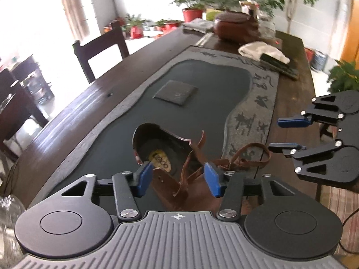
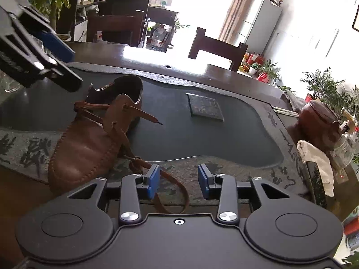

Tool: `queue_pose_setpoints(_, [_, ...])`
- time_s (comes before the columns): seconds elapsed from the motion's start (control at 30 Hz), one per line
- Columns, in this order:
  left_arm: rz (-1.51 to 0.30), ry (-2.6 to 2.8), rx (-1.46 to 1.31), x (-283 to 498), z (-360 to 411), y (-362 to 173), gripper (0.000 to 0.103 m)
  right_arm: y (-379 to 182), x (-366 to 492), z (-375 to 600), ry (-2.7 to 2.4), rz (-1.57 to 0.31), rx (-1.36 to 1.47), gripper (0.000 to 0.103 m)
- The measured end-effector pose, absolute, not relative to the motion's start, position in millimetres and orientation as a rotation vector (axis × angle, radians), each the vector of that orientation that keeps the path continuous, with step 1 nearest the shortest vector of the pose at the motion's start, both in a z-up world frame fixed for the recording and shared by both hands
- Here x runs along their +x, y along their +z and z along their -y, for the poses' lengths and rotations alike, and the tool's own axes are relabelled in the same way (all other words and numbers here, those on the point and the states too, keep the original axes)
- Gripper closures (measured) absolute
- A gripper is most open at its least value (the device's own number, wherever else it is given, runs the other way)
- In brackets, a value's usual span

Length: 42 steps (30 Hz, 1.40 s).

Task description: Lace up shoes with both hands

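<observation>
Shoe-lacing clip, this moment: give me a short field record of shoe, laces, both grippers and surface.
shoe: brown leather shoe, unlaced, opening facing away from the right camera
laces: brown laces loose; one end on the tray, another trailing under the right gripper
left gripper: open, above the shoe
right gripper: open, holding nothing
surface: dark stone tea tray on a wooden table

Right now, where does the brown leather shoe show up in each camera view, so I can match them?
Left wrist view: brown leather shoe low centre, between the open left gripper fingers.
Right wrist view: shoe left of centre, beyond the open right gripper.
Shared landmark: the dark square slab in the tray.
</observation>
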<state>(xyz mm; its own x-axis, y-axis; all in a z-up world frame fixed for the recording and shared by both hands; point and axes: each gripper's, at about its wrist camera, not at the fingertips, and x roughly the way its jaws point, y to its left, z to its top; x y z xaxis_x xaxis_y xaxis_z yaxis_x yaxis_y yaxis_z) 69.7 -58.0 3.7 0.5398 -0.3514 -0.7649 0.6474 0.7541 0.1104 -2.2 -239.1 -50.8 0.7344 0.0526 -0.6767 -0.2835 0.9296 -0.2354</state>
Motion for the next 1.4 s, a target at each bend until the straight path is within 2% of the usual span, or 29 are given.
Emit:
queue_pose_setpoints(0.07, [-0.803,-0.651,0.422,75,60,0,0.071,-51,-3,239,0.189,-0.727,-0.325,0.063])
queue_pose_setpoints(0.43, [-0.814,-0.751,0.56,93,76,-23,0.072,-52,-4,241,0.191,-0.732,-0.292,0.063])
queue_pose_setpoints(0.67, [-0.845,-0.772,0.58,107,81,-38,0.08,-53,-6,241,0.192,-0.737,-0.283,0.063])
queue_pose_setpoints(0.93, [-0.872,-0.788,0.575,120,87,-50,0.081,-56,-5,241,0.189,-0.745,-0.275,0.063])
queue_pose_setpoints(1.07, [-0.86,-0.776,0.558,119,88,-52,0.093,-57,-5,242,0.187,-0.747,-0.271,0.063])
queue_pose_setpoints(1.13, [-0.846,-0.753,0.557,116,89,-52,0.096,-57,-5,243,0.187,-0.746,-0.27,0.063])
queue_pose_setpoints(1.4, [-0.799,-0.578,0.477,100,89,-47,0.099,-55,-10,243,0.181,-0.732,-0.267,0.063])
